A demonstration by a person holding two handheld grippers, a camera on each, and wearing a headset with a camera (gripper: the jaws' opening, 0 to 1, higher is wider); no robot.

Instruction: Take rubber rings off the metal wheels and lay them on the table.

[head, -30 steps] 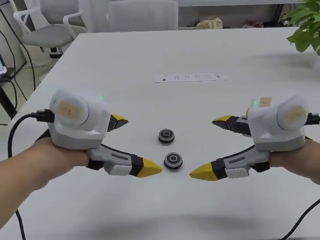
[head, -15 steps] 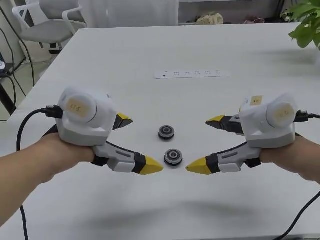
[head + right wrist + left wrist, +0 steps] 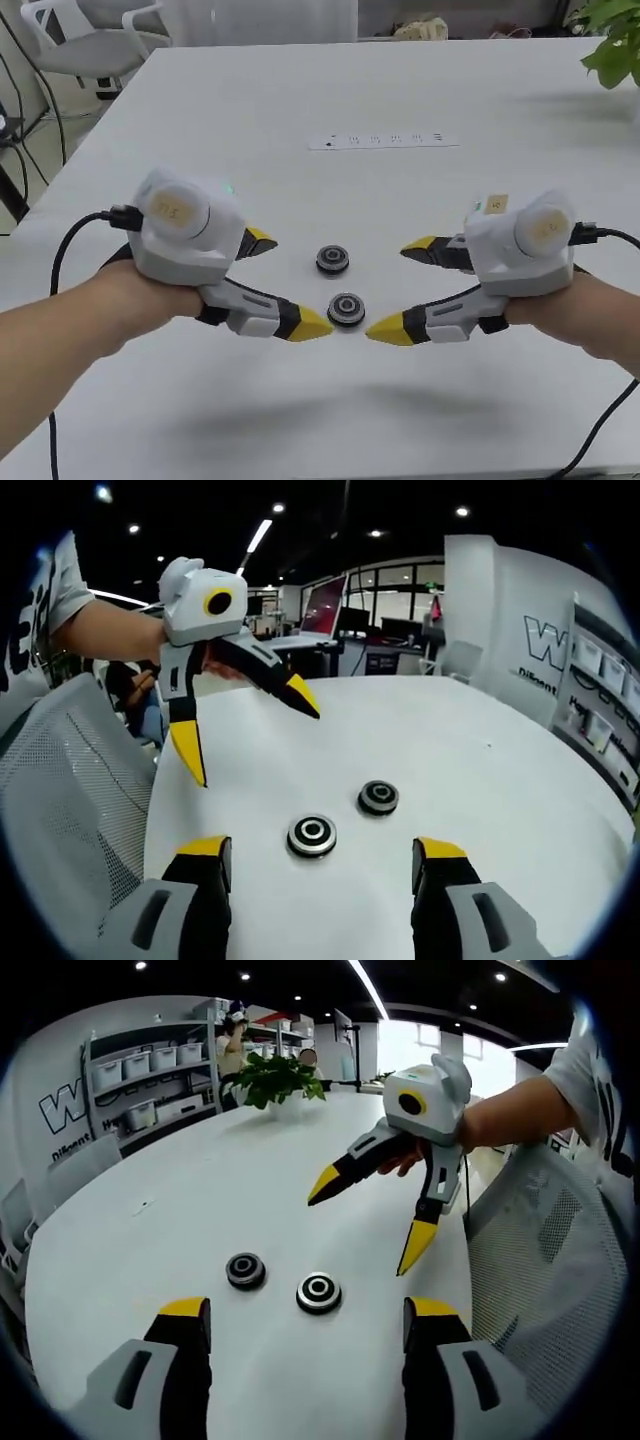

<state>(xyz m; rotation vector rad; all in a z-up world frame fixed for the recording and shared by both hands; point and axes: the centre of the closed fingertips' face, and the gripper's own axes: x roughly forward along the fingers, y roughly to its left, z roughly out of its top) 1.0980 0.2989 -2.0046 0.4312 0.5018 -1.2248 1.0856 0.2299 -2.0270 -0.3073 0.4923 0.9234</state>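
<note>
While the nearer wheel (image 3: 346, 309) and the farther wheel (image 3: 333, 260) lie close together on the bench (image 3: 300, 100), toward its near edge, the left gripper (image 3: 292, 284) and the right gripper (image 3: 388, 290) hover at either side, jaws spread wide and grasping nothing. The nearer wheel sits between their lower tips, touched by neither.

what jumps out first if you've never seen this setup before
Two yellow-tipped grippers face each other low over the white table, the left tongs and the right tongs, both with jaws wide open. Between their tips lie two small dark-rimmed metal wheels, the near wheel and the far wheel, apart from each other and touched by neither gripper. Farther back, a white power strip lies flat on the table.
</note>
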